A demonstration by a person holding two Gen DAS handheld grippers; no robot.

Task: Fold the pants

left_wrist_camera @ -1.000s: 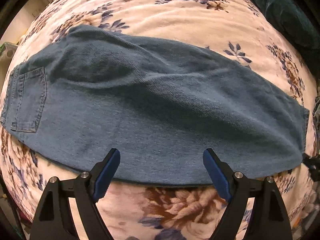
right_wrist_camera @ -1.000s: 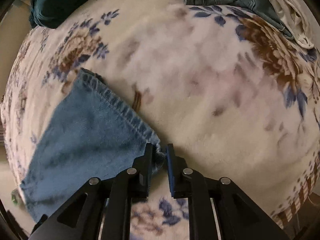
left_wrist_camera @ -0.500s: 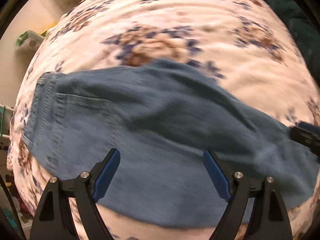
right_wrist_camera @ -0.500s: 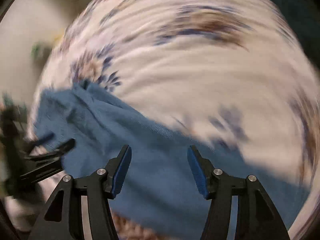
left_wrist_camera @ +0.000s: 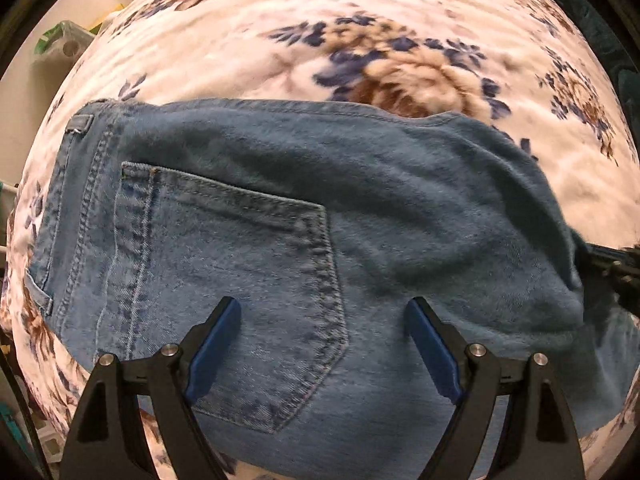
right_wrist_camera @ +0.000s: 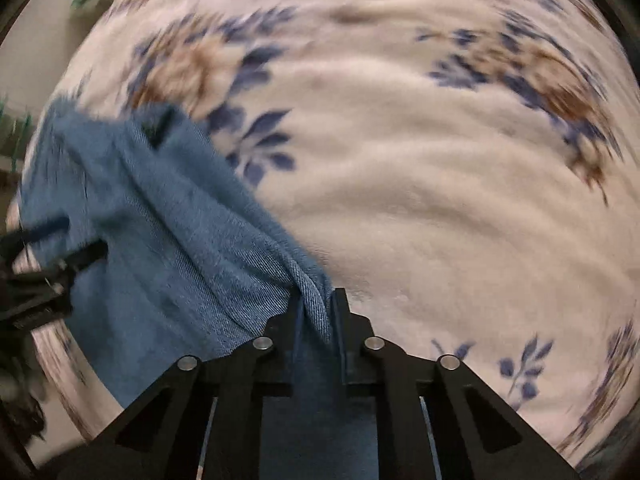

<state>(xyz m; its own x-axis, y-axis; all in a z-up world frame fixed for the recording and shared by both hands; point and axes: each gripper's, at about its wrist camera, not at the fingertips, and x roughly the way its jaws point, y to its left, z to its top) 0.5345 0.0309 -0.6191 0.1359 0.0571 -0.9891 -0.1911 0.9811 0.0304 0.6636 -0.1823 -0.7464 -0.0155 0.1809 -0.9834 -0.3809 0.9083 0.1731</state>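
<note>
No legible text, brand, number or sign in either view. Checked the jeans [left_wrist_camera: 280, 240]: back pocket [left_wrist_camera: 232, 288] carries stitching only, no tag or patch lettering visible. Floral blanket [right_wrist_camera: 420, 200] shows pattern only. Green item [left_wrist_camera: 64, 40] at the upper left edge is too small to read.

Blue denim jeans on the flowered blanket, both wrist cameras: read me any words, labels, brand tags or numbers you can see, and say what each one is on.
None: no readable text in either view.
Blue denim jeans: the back pocket and belt loop show only stitching, no brand tag.
Cream floral blanket: only flower print.
Green plastic item at the bed's edge: no lettering legible.
</note>
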